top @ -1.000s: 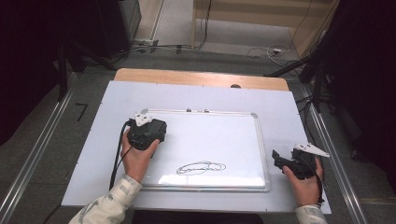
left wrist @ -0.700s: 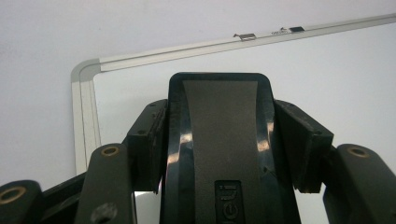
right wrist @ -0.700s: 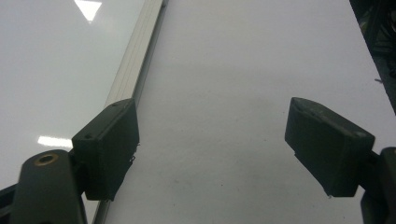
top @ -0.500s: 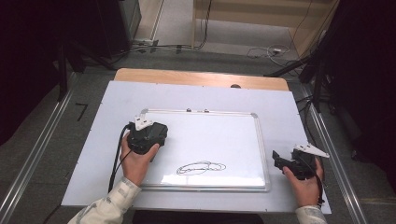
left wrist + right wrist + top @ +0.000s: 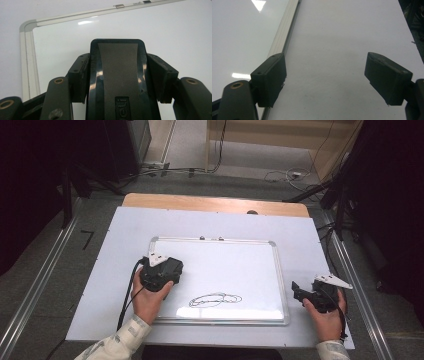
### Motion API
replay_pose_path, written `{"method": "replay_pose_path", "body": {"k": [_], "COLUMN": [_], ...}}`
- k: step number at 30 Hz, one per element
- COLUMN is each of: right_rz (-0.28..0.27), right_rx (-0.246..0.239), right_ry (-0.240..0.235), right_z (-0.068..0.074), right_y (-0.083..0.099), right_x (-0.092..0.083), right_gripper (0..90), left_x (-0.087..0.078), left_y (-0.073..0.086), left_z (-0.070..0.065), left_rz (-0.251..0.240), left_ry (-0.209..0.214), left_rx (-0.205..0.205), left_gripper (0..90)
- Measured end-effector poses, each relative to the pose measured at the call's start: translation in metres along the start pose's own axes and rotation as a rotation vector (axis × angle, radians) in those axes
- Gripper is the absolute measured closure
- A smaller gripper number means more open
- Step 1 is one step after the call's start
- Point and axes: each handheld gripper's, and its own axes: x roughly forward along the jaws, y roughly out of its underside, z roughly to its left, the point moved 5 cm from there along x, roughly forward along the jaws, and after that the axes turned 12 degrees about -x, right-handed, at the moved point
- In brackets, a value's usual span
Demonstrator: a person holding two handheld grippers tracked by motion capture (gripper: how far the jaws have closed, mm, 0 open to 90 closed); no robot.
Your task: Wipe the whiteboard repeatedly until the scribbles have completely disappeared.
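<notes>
In the left gripper view the two black jaws press from either side on a black eraser (image 5: 117, 77) that rises up the middle of the frame; its grey felt face is toward the camera, and white letters low on it read "eli", cut off by the frame's bottom edge. The left gripper (image 5: 161, 272) sits in the high view at left of centre, over the left part of the whiteboard (image 5: 235, 270), the eraser clamped in it.

In the right gripper view the jaws stand wide apart with nothing between them, above bare white sheet, with the board's aluminium frame (image 5: 284, 37) running up the upper left. The right gripper (image 5: 300, 293) lies at lower right of the high view, just beside the board's right edge, held in the person's right hand (image 5: 327, 317).

A black scribble (image 5: 215, 299) marks the board near its lower edge, right of the left gripper and apart from it.

The board lies on a white sheet (image 5: 300, 235) covering a wooden table (image 5: 200, 202), whose top edge shows above the sheet. Grey floor, cables (image 5: 290, 172) and dark stands surround it at the top of the frame.
</notes>
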Motion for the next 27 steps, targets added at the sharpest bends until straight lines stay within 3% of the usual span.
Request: {"method": "replay_pose_path", "body": {"k": [27], "right_rz": [0.0], "right_rx": [-0.001], "right_ry": [0.001], "right_z": [0.0], "right_y": [0.0], "right_x": [0.0], "right_gripper": [16.2], "left_x": [0.006], "left_y": [0.017], "left_z": [-0.025], "left_rz": [0.039], "left_ry": [0.042], "left_rx": [0.035], "left_gripper": [41.1]}}
